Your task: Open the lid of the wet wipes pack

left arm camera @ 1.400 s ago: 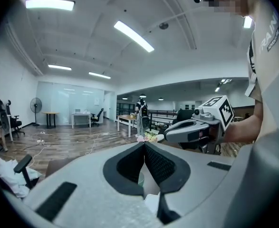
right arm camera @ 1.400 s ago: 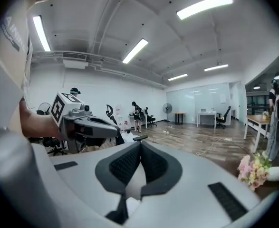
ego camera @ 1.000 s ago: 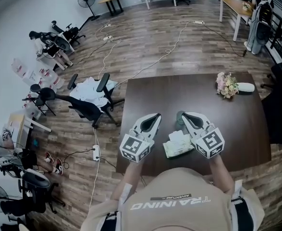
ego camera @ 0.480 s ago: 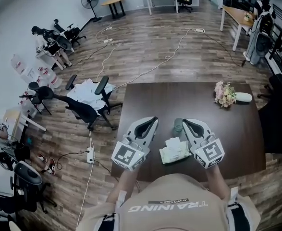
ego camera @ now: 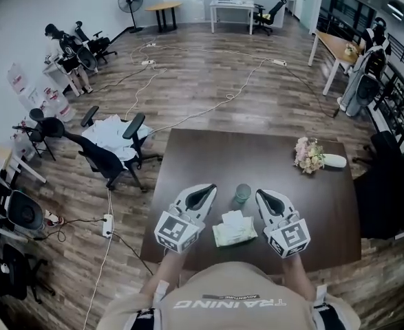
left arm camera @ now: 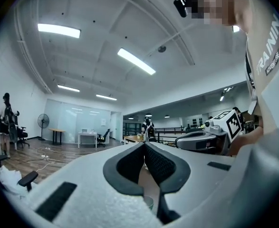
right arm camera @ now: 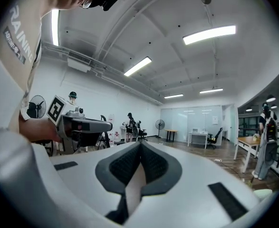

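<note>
Wood-plank flooring runs through a large open office, and we stand at the 6 o'clock edge of a dark brown table (ego camera: 202, 150), looking steeply down on it.

The wet wipes pack (ego camera: 235, 229) lies flat on the table near that edge, between our two tongs and touching neither. It is pale green with a white patch on its 12 o'clock side. From up here we cannot tell whether the lid is raised. Just beyond the pack, at its 12 o'clock, stands a small green cup (ego camera: 242, 192).

We hold the left gripper (ego camera: 205, 190) at the pack's 9 o'clock and the right gripper (ego camera: 263, 195) at its 3 o'clock, both pointing toward 12 o'clock above the tabletop. In the left gripper view, its two dark padded jaws meet at the tips, leaving only a leaf-shaped gap behind them, with nothing caught there. The right gripper view shows the same: tips pressed together and nothing held.

Farther out, at about 2 o'clock from the pack, a small bunch of pale flowers (ego camera: 307, 155) lies on the table beside a white vase (ego camera: 334, 161). Off the table, at 10 o'clock, a black office chair (ego camera: 112, 158) stands on the floor with white cloth heaped on it. White cables (ego camera: 208, 105) trail across the planks toward 12 o'clock, and a pedestal fan (ego camera: 131, 1) stands far off at 11 o'clock.
</note>
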Tool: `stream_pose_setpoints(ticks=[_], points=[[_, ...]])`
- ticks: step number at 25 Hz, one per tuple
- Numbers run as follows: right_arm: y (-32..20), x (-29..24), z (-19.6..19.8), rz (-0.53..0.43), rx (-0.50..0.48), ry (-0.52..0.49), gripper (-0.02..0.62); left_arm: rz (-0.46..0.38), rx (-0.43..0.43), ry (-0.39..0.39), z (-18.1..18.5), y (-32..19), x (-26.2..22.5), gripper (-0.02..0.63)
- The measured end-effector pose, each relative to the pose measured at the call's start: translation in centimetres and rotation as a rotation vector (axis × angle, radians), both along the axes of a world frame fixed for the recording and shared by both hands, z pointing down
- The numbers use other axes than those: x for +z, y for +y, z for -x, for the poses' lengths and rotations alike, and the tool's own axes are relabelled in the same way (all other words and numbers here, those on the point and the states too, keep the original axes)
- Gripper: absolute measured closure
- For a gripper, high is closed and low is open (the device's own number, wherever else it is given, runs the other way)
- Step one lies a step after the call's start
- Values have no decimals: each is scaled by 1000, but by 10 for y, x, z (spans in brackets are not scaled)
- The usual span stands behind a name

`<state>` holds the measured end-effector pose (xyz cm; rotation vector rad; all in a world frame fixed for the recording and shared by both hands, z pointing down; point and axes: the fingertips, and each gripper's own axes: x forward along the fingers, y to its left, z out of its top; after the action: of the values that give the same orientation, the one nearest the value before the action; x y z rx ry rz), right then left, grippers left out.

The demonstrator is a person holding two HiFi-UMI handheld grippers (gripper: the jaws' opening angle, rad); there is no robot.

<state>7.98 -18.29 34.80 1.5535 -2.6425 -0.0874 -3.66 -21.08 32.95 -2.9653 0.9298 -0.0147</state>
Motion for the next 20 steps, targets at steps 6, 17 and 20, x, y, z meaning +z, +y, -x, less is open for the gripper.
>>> stream_pose_setpoints(ticks=[6,17,20], points=[[0,22,19,45,-7,28,581,23,28,-3,8,-6,18,597],[14,61,32,126,37,24,581,88,109,6,10,-3,59,597],[15,69,36,149,30,21,581,104,99,9,13,-6,69,597]])
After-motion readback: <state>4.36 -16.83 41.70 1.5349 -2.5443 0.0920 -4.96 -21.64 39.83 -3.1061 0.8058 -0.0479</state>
